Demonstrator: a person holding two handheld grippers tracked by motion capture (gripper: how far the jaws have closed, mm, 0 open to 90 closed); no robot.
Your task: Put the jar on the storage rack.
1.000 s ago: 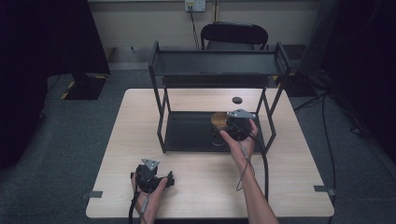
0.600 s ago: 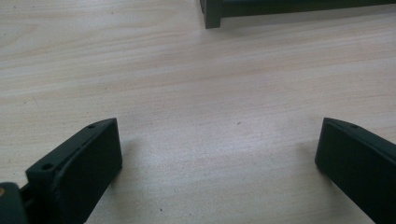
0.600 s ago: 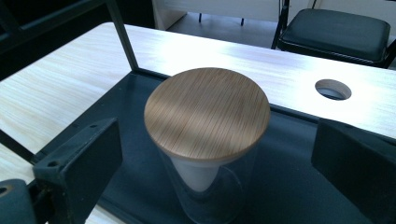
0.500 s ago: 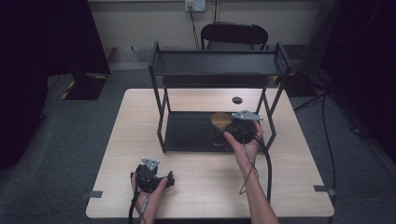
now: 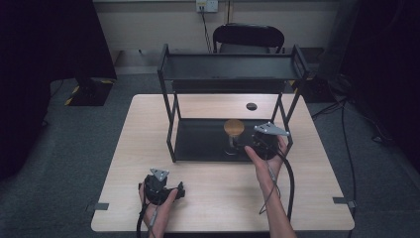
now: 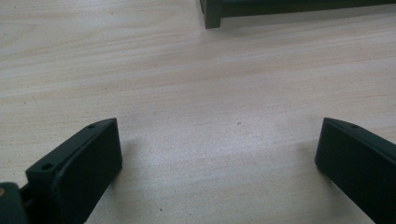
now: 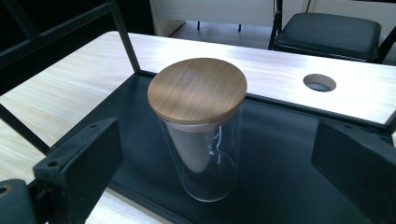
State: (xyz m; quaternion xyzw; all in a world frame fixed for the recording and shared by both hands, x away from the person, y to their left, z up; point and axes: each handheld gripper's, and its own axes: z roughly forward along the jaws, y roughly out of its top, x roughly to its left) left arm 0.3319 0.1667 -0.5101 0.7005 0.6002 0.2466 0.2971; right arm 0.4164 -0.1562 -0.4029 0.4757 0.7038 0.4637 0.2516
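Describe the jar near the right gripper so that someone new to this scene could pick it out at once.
Find the black two-tier rack at the back of the wooden table. On its lower shelf, right of centre, stands a clear glass jar, upright, just ahead of the open right gripper. Its round wooden lid marks it out.

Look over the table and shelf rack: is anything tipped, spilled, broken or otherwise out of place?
Nothing stands out. The glass jar stands upright on the rack's lower shelf, its wooden lid seated flat. The right gripper faces it with jaws open, not touching. The left gripper is open over bare table.
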